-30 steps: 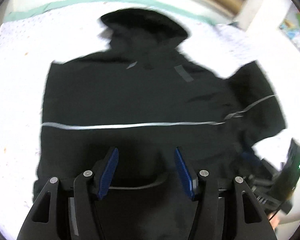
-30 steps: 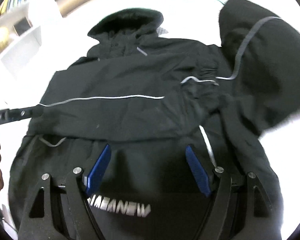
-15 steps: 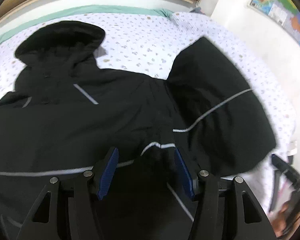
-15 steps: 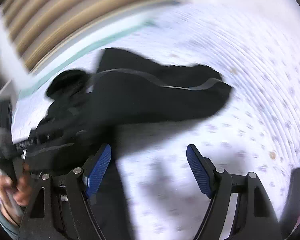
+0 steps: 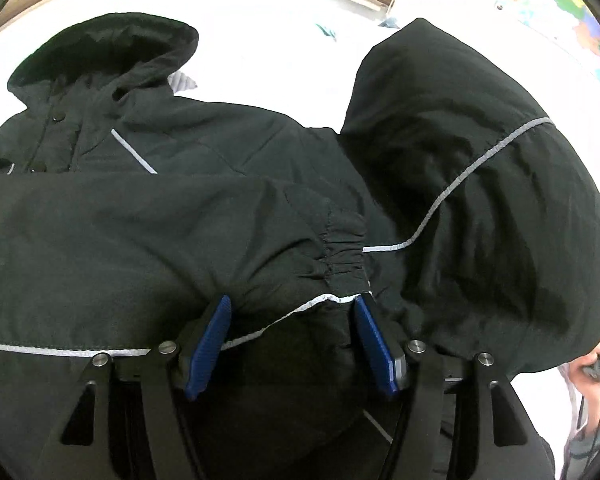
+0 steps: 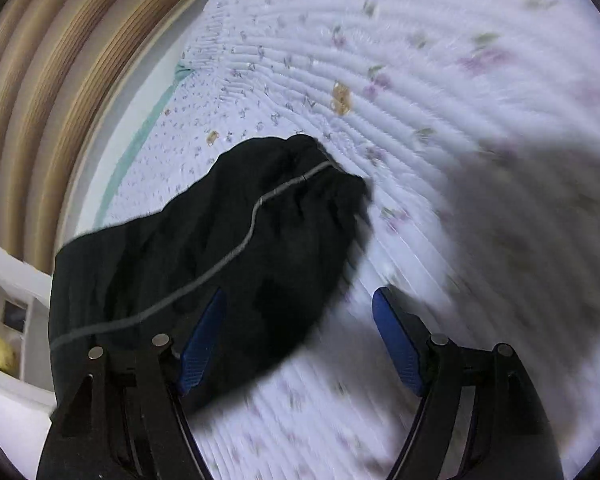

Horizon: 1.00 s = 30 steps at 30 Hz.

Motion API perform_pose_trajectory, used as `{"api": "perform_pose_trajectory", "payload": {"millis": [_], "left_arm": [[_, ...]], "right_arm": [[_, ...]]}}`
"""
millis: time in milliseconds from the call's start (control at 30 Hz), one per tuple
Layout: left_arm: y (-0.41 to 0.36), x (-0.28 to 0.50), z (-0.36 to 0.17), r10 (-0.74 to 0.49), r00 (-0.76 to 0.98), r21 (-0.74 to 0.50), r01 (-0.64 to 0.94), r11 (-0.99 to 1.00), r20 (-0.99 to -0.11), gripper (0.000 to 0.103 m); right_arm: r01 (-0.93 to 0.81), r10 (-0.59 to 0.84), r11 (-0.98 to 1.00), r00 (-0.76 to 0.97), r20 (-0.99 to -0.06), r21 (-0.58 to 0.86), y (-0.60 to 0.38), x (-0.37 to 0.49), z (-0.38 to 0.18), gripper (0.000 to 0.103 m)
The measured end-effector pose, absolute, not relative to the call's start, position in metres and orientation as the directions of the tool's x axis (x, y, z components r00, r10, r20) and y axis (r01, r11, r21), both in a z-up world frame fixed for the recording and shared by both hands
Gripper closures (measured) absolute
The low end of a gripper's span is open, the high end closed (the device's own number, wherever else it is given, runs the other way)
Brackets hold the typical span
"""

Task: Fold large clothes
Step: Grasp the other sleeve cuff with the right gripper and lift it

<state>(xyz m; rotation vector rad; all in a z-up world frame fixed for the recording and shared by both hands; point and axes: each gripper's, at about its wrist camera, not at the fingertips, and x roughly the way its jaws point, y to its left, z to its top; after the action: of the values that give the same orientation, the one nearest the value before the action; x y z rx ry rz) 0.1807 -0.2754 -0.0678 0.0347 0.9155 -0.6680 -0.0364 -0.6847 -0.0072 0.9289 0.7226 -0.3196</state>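
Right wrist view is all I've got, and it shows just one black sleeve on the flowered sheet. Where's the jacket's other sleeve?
Observer: The left wrist view has it. The other sleeve lies folded across the jacket front, and its gathered cuff ends near the middle.
Operator: Do the left tongs grip it?
Observer: No. The left tongs have just been opening. Sleeve fabric and its reflective piping sit between the blue pads, which stand wide and don't pinch it.
Operator: Is the hood tucked in?
Observer: No, the hood lies spread out above the collar, not yet folded.
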Motion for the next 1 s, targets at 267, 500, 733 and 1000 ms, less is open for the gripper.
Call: {"api": "perform_pose_trajectory", "payload": {"millis": [267,500,733,1000], "left_arm": [[-0.282,0.181,-0.07,-0.515,0.447,-0.226,0.553,0.802,-0.732,0.036],[-0.281,0.182,-0.064,-0.515,0.431,-0.238,0.548,0.802,-0.741,0.036],[-0.268,0.185,-0.027,-0.536,0.444,-0.281,0.52,0.807,-0.718,0.036],[-0.261,0.206,-0.036,-0.493,0.331,-0.291,0.504,0.813,-0.805,0.035]], "right_arm": [[0.519,-0.009,0.65,0.736,-0.677,0.556,-0.67,0.011,-0.01,0.081],[0.577,-0.251,0.713,0.74,-0.624,0.398,-0.66,-0.035,0.056,0.09],[0.715,-0.493,0.669,0.631,-0.599,0.203,-0.689,-0.117,0.125,0.09],[0.723,-0.376,0.633,0.6,-0.706,0.278,-0.7,-0.117,0.085,0.09]]}}
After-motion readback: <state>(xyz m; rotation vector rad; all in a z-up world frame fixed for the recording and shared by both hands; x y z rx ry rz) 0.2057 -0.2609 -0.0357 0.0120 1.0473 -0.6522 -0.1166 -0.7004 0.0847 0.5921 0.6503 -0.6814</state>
